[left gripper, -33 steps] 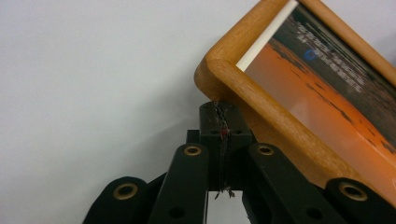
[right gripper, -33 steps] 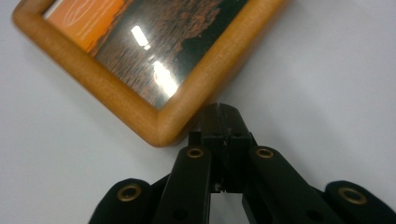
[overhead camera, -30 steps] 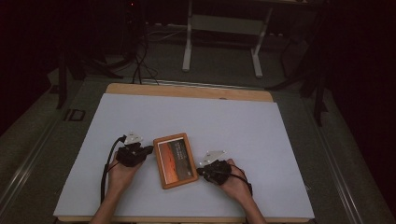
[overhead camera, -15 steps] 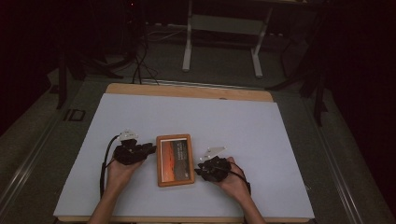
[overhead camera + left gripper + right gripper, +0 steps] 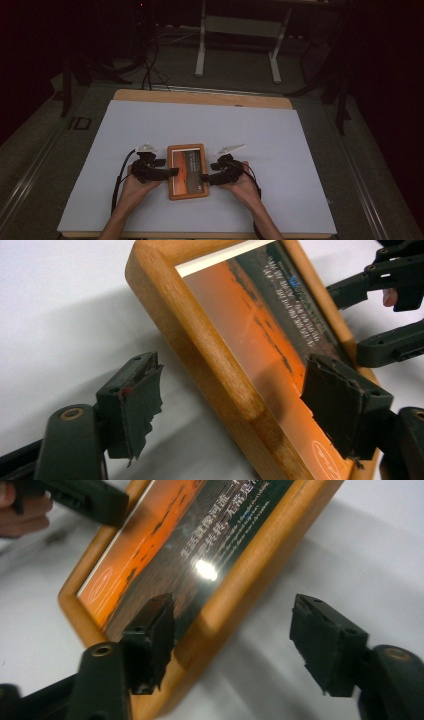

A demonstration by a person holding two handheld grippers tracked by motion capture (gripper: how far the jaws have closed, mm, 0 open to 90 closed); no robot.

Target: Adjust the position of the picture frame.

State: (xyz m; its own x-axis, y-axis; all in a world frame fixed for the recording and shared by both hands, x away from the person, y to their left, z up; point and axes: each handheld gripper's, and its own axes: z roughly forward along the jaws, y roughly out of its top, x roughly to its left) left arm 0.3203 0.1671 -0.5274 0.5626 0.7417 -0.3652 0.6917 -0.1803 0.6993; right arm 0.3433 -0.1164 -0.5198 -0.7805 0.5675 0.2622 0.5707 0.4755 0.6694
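Wooden picture frame point(image 5: 187, 171) flat on white table point(image 5: 300, 150), near edge, centre. My left gripper point(image 5: 240, 405) and right gripper point(image 5: 232, 645) flank it, jaws spread, each straddling one side rail, nothing clamped. Likely setting up two-sided lift.

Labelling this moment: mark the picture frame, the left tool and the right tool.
picture frame point(image 5: 187, 171), high view, on the orange print.
left tool point(image 5: 172, 171), high view, midway between its tips.
right tool point(image 5: 206, 177), high view, midway between its tips.
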